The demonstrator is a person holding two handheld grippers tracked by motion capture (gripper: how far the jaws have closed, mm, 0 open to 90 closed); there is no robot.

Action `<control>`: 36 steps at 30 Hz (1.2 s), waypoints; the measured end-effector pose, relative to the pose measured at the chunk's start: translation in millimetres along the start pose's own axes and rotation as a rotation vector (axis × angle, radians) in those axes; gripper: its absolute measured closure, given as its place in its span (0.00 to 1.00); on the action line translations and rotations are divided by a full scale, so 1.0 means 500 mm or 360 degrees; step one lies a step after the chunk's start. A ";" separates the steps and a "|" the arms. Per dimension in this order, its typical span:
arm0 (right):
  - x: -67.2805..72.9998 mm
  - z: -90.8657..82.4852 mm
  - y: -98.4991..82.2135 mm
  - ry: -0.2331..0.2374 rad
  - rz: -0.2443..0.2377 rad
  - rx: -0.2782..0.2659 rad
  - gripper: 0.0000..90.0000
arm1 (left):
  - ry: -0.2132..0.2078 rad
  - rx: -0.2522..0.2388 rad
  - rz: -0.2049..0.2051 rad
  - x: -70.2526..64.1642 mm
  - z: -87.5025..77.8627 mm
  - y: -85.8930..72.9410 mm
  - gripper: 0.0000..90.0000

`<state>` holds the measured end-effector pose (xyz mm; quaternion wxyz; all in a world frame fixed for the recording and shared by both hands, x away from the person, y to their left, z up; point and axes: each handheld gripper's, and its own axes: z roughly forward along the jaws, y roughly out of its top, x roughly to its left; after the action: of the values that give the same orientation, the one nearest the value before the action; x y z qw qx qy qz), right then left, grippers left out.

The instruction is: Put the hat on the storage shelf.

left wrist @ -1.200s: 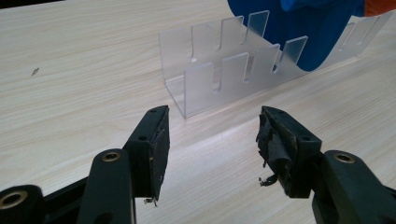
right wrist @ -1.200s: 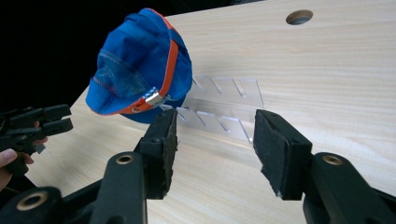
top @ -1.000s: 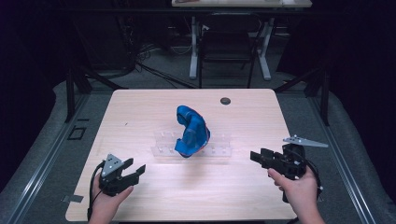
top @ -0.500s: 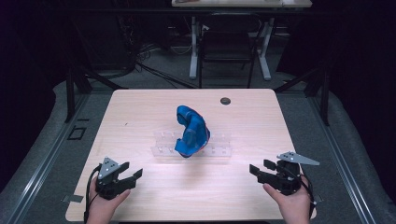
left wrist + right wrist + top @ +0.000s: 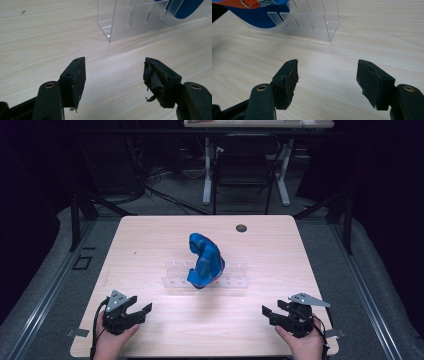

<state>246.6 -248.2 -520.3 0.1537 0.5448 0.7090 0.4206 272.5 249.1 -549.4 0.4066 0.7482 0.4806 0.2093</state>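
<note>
A clear acrylic slotted rack (image 5: 175, 281) lies across the middle of the wooden table (image 5: 150, 240). A blue cap-like fabric thing (image 5: 205, 260) with orange trim rests in it. My left gripper (image 5: 141, 304) is near the front left edge, open, well short of the rack (image 5: 130, 22). Its jaws have just been opening and nothing is between them (image 5: 114, 62). My right gripper (image 5: 272, 308) is near the front right edge, low over the table. It is open and empty (image 5: 327, 65), its jaws having just widened too. In the right gripper view the rack (image 5: 317, 22) and the blue thing (image 5: 262, 18) lie ahead.
A small dark round spot (image 5: 241, 227) sits near the table's far edge. Beyond the table stand a chair (image 5: 242, 175) and the white legs of a desk (image 5: 206, 170), with cables on the floor. Bare wood lies between the grippers and the rack.
The right hand has sunk and drawn back toward the table's front edge. Both grippers' jaws have opened wider. The left hand has barely shifted.
</note>
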 end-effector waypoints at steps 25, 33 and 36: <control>-0.024 0.044 -0.041 -0.0043 -0.0010 0.0050 0.37 | 0.0001 0.0026 0.0026 -0.011 0.022 -0.010 0.38; -0.031 0.042 -0.039 -0.0080 0.0001 0.0041 0.37 | -0.0082 0.0018 0.0040 -0.037 0.042 0.000 0.40; -0.032 0.042 -0.040 -0.0092 -0.0002 0.0047 0.37 | -0.0149 -0.0009 0.0064 -0.059 0.055 0.019 0.45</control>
<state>253.9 -254.5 -552.0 0.1663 0.5584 0.7108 0.3941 284.0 209.6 -555.4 0.4264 0.7656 0.4454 0.1834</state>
